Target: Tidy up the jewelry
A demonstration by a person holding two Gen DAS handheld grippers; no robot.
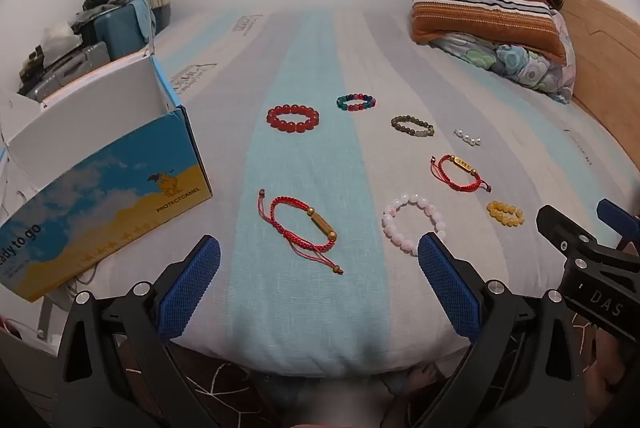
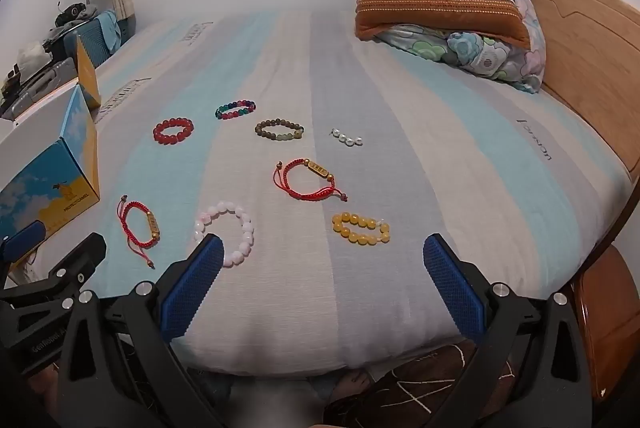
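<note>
Both your claws hang wide and empty over the near edge of the bed [image 1: 312,328]. The pink bracelet [image 1: 412,224] lies right of the box [image 1: 100,196], just ahead of your left claw [image 1: 320,292] and right claw [image 2: 324,288], nearer its left finger. The box is on your left arm's side.

bed [image 2: 460,188], striped sheet | on it: eight bracelets [image 2: 173,130], open box [image 1: 120,164], pillows [image 2: 440,4]
</note>
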